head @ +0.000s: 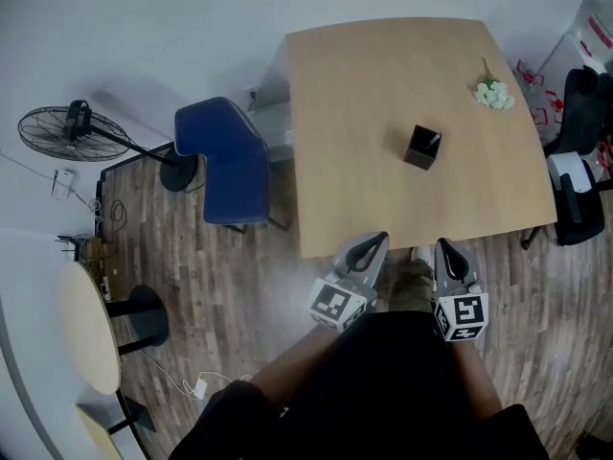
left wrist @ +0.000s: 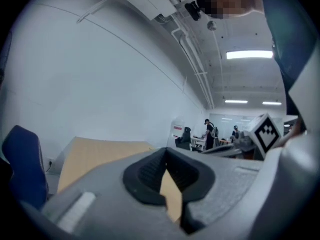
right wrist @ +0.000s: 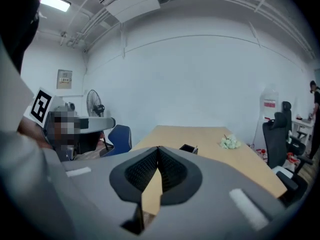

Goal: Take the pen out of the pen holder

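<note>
Pen, head view: Pen [head: 434,142] leans in the black holder [head: 420,149], near the middle of the table [head: 364,75]. Its top pokes above the rim on the holder's right side.
Handling: you should find the pen light, stiff, slim and smooth, so it may swivel or slip in the pads. Take it on the bare shaft just above the rim and draw it out along its own line. The holder looks light too and may lift or tip with it, so a second gripper could steady it.
Grippers, head view: your left gripper [head: 374,241] and right gripper [head: 446,247] sit side by side at the near table edge. Both point across it and are well apart from the holder.
Left gripper view: its jaws meet at the tips with nothing between them. It points about level over the table top, with a blue chair [left wrist: 22,164] at the left. The holder does not show here.
Right gripper view: its jaws are clenched tip to tip and empty, tilted slightly down. The holder lies ahead, just right of the jaw line, with white flowers [right wrist: 229,143] farther right.
Before reaching: spread the jaws of the gripper you choose.
</note>
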{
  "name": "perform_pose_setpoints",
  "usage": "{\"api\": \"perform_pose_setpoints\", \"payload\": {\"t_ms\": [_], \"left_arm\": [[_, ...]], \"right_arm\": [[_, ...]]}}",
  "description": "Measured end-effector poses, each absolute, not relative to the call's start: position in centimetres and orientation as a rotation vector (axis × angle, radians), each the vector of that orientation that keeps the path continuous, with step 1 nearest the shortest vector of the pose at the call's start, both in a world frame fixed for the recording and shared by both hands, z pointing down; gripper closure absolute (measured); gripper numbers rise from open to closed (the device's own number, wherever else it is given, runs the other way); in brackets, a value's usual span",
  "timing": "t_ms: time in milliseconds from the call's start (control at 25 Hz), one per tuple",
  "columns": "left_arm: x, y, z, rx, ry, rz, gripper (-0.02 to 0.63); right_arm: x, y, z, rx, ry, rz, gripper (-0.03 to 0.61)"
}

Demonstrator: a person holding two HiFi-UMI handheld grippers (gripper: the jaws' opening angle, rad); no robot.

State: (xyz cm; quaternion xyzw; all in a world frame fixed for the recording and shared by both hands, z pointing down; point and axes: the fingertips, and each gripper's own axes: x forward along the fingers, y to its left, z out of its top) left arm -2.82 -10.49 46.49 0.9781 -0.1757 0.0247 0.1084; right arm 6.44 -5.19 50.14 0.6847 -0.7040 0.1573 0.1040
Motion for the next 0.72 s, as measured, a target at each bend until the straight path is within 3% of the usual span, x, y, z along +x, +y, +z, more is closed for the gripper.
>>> {"api": "perform_pose_setpoints", "payload": {"t_ms": [720], "left_arm": [[11.8, -20.8, 46.7, 2.782, -0.913, 0.106, 0.611]], "right_arm": [[25.4, -17.5, 49.3, 1.829, -2.292, 0.446, 0.575]]}}
